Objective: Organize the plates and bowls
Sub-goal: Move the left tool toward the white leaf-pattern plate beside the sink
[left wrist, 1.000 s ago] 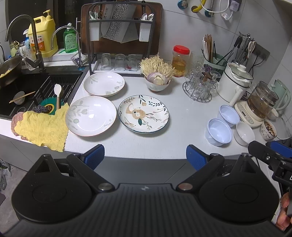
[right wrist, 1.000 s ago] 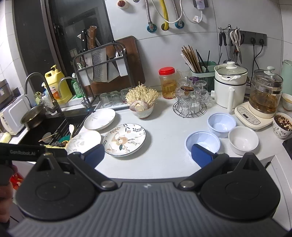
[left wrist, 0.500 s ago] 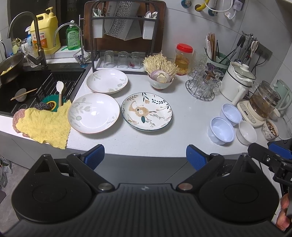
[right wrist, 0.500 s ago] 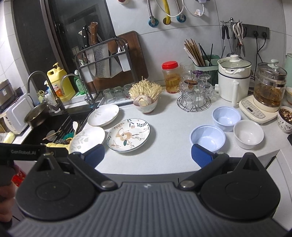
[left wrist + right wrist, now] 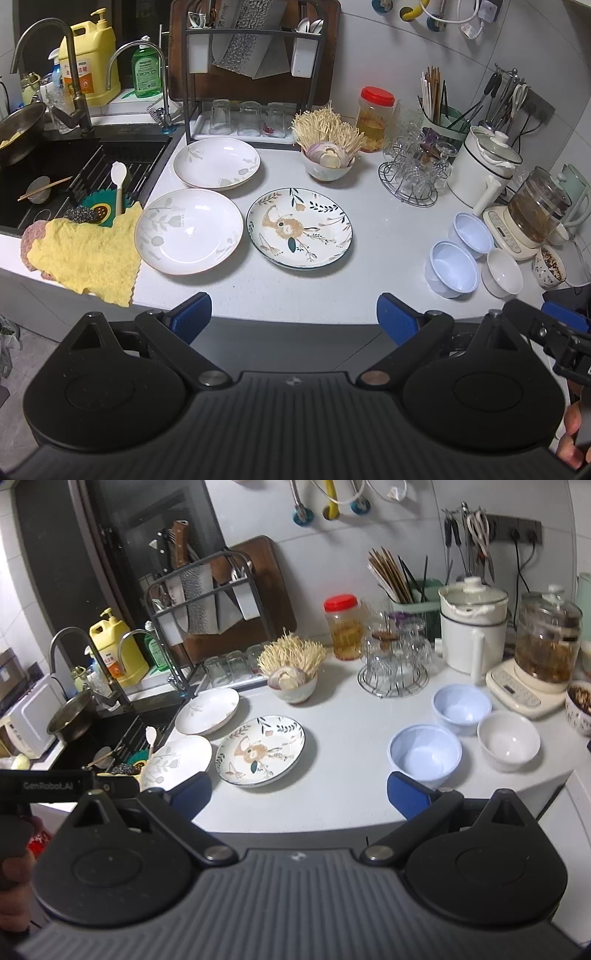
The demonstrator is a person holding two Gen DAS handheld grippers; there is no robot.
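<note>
left claw (image 5: pixel 293 314) agape | right claw (image 5: pixel 299 794) agape | round glossy floral plate (image 5: pixel 299 227), probably ceramic

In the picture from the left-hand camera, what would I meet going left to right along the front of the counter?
Yellow cloth → white plate with pale leaves → plate with the painted flowers → nearer blue bowl → plain white bowl → small patterned bowl with something dark in it.

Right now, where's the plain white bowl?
The plain white bowl sits at the counter's right end, beside two pale blue bowls, before the kettle base.
</note>
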